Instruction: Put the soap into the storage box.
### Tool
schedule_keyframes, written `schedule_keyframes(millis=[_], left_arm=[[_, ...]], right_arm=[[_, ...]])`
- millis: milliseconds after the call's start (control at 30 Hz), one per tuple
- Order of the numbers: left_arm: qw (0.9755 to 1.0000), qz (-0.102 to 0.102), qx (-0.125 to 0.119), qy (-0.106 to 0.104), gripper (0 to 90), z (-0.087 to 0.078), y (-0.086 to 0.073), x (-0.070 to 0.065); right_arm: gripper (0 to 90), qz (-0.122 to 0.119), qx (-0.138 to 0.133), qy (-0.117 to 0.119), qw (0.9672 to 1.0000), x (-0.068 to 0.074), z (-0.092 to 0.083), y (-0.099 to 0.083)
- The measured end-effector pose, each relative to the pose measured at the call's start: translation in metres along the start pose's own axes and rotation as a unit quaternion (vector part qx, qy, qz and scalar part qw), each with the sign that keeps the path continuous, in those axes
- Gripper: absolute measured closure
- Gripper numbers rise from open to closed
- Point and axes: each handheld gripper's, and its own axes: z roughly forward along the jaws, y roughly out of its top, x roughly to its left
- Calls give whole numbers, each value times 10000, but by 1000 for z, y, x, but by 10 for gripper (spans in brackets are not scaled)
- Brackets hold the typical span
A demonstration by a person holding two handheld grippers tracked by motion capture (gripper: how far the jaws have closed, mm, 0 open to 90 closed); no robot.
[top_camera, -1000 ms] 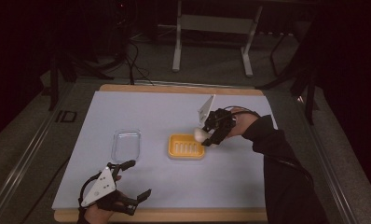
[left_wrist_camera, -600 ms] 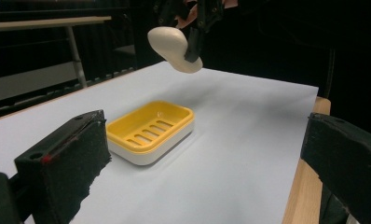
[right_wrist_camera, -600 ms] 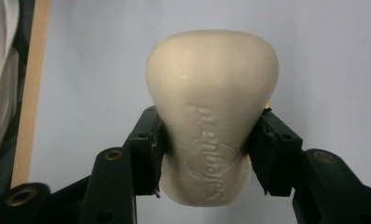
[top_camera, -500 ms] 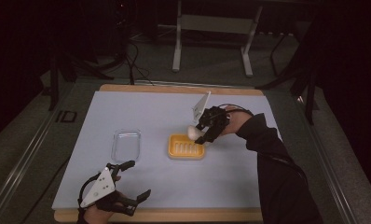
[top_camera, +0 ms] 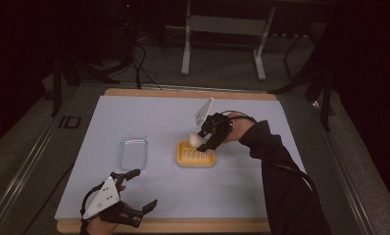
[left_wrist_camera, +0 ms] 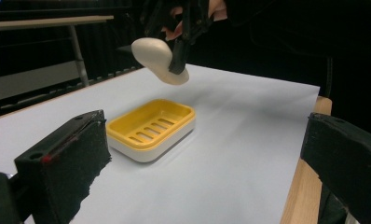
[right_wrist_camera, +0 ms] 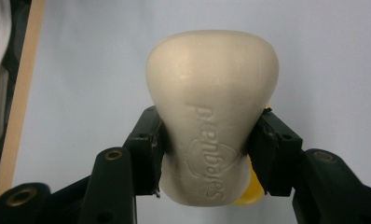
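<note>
the counter point(top_camera: 149, 117) is covered by a pale sheet, and everything on it is placed here by the yellow soap dish point(top_camera: 196, 155), which sits a little right of the sheet's middle. a clear plastic lid or tray point(top_camera: 133, 152) lies flat well to the left of the dish, apart from it. the right hand-held gripper point(top_camera: 206, 138) hangs just above the dish's far edge, jaws closed about the waist of a cream soap bar point(right_wrist_camera: 211, 116), which is lifted clear of the dish and tilted, its rounded end pointing away from the hand. the left hand-held gripper point(top_camera: 136, 193) rests well to the near-left of the dish at the counter's front edge, jaws spread wide and holding nothing.

the step looks to be setting the bar into the dish. to do it well, bring the bar over the dish's slotted middle, level it so its long side runs along the dish, lower until it rests on the ribs, and only then part the jaws. soap is slick, so a squeeze at the waist may let it slide; keep it low before release.
</note>
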Motion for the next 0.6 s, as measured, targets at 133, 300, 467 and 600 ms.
schedule_keyframes(millis=[133, 300, 467, 600], left_arm=[[10000, -1, -11, 4, 11, 0, 0, 0], [10000, 8, -20, 1, 11, -1, 0, 0], [10000, -12, -15, 5, 11, -1, 0, 0], [10000, -8, -20, -2, 11, -1, 0, 0]], right_arm=[[496, 48, 12, 1, 10000, -3, 9, -3], [496, 43, -147, -16, 9999, -6, 17, -5], [496, 39, -84, 25, 10000, -8, 29, -14], [495, 90, 4, 28, 10000, -10, 40, -21]])
